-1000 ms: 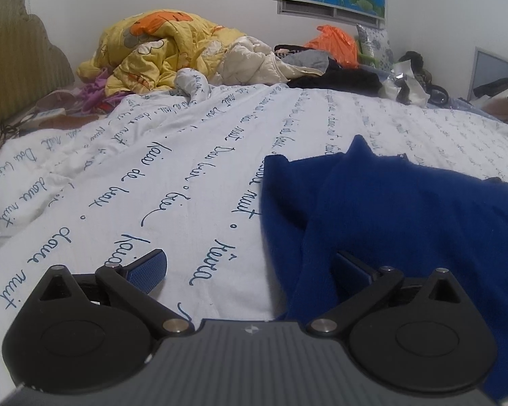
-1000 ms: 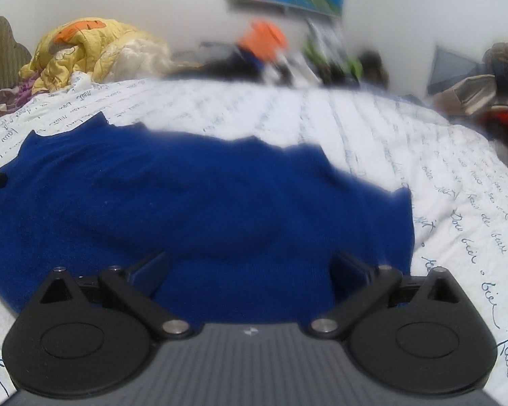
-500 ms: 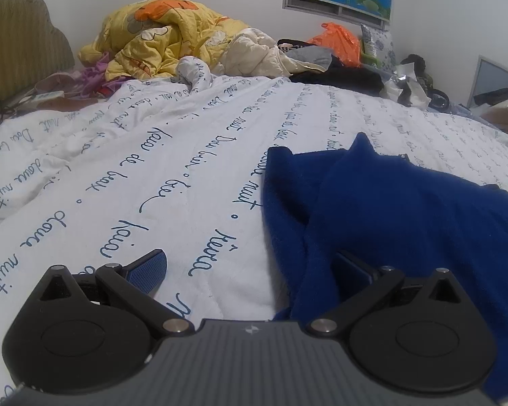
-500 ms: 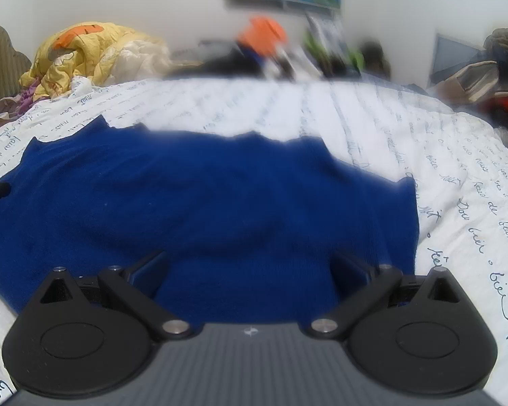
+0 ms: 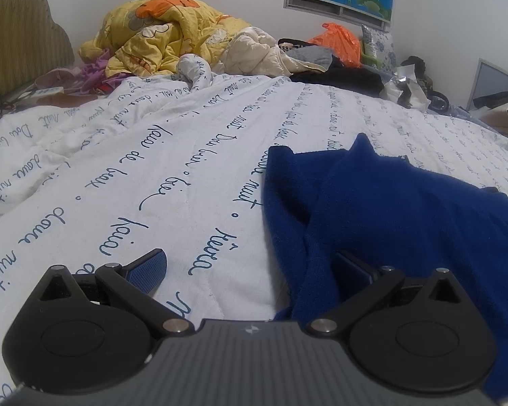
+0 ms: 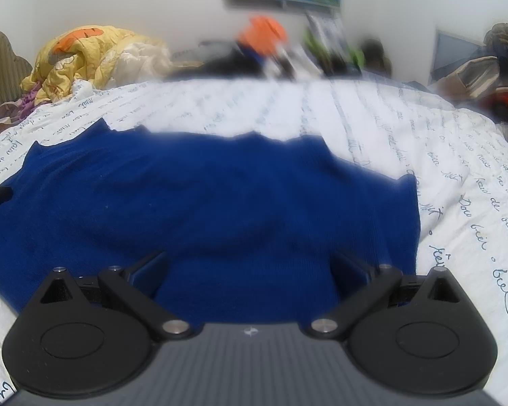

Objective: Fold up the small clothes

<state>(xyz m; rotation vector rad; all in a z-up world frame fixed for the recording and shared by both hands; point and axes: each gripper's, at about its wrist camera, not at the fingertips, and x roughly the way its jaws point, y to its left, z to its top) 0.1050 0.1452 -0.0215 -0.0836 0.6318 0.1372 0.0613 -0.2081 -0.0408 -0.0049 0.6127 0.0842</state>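
Observation:
A dark blue knit garment [image 5: 406,216] lies spread on the white printed bedcover [image 5: 152,176]. In the left wrist view it fills the right half, with its left edge folded into a ridge. My left gripper [image 5: 250,267] is open, low over the garment's left edge, with one finger over the bedcover and the other over the blue cloth. In the right wrist view the garment [image 6: 203,209] fills the middle. My right gripper [image 6: 249,267] is open and empty just above the garment's near part.
A heap of yellow and cream bedding [image 5: 172,40] lies at the far end of the bed. An orange bag [image 5: 338,42] and dark clothes [image 5: 338,76] lie behind it by the wall. A green headboard [image 5: 13,44] stands at the left. Clutter [image 6: 484,71] lies at the right.
Both views have shifted slightly, with the left gripper tilting down a little towards the bed. The garment lies as before and both grippers stay open.

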